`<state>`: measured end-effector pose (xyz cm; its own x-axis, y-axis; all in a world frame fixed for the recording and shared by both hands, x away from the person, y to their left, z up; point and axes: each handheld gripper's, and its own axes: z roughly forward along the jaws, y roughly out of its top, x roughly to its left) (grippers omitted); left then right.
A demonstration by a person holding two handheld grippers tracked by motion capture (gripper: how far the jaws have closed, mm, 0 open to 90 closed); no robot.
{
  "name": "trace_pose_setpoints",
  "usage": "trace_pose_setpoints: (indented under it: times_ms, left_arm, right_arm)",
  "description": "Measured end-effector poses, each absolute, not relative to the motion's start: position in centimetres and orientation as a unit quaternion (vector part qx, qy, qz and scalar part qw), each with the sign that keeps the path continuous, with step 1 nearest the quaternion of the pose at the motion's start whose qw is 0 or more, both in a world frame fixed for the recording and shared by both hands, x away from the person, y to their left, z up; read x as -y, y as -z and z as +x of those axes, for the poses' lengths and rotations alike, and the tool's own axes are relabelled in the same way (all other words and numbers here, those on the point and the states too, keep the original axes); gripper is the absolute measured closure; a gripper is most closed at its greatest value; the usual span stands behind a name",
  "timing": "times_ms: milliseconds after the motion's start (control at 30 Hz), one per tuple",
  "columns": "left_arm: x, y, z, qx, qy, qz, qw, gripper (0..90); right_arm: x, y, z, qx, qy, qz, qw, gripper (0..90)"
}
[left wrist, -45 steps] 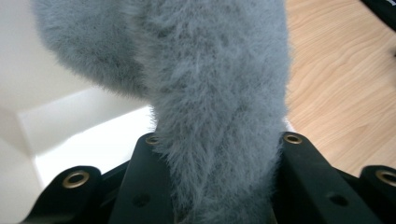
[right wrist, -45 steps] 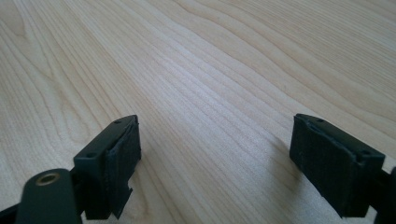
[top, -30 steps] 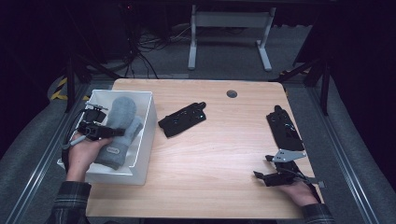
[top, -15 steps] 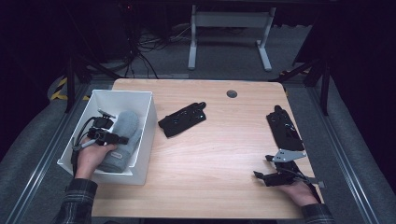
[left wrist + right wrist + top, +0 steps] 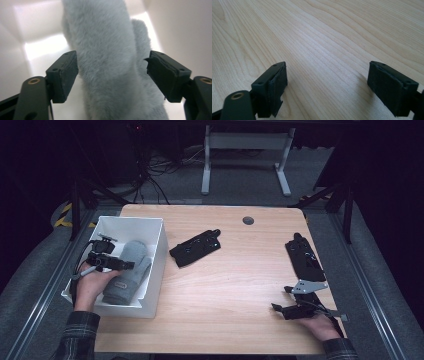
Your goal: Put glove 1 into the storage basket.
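Note:
A grey fluffy item point(image 5: 129, 270), shaped like a mitten or slipper, lies lengthwise in the white bin point(image 5: 155, 255) at the table's left edge. My left gripper point(image 5: 127, 266) reaches into the bin from the left, held by a hand. In the left gripper view the gripper point(image 5: 111, 72) is open, its jaws straddling the grey fluffy item point(image 5: 105, 50) with the pads point(image 5: 65, 75) close to its sides. My right gripper point(image 5: 281, 299) rests low at the table's front right. It stands open point(image 5: 327, 85) over bare wood with nothing between its jaws.
A flat black device point(image 5: 196, 248) lies on the wooden table point(image 5: 225, 285) just right of the bin. Another flat black piece point(image 5: 304, 259) lies along the right edge, beyond my right gripper. A round cable hole point(image 5: 248, 220) sits near the far edge.
The grey fluffy item has gone from raised over the bin to lying down inside it, and my left gripper has lowered with it. The right gripper has stayed put.

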<state>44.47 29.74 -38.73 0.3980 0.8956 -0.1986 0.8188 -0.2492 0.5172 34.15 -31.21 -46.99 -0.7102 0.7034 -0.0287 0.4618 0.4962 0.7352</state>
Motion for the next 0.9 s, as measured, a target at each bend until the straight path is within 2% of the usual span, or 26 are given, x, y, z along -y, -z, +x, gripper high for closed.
trace_pose_setpoints:
  times_ms: [433, 900]
  left_arm:
    - [-26.5, 33.3, 43.0, -0.48, -0.08, 0.803, 0.346, 20.8]
    - [-21.3, 31.7, 42.0, -0.421, -0.08, 0.819, 0.383, 12.4]
  right_arm:
    - [31.2, 47.0, 34.2, -0.849, -0.366, 0.343, 0.165, 16.6]
    - [31.2, 47.0, 34.2, -0.849, -0.366, 0.344, 0.165, 16.5]
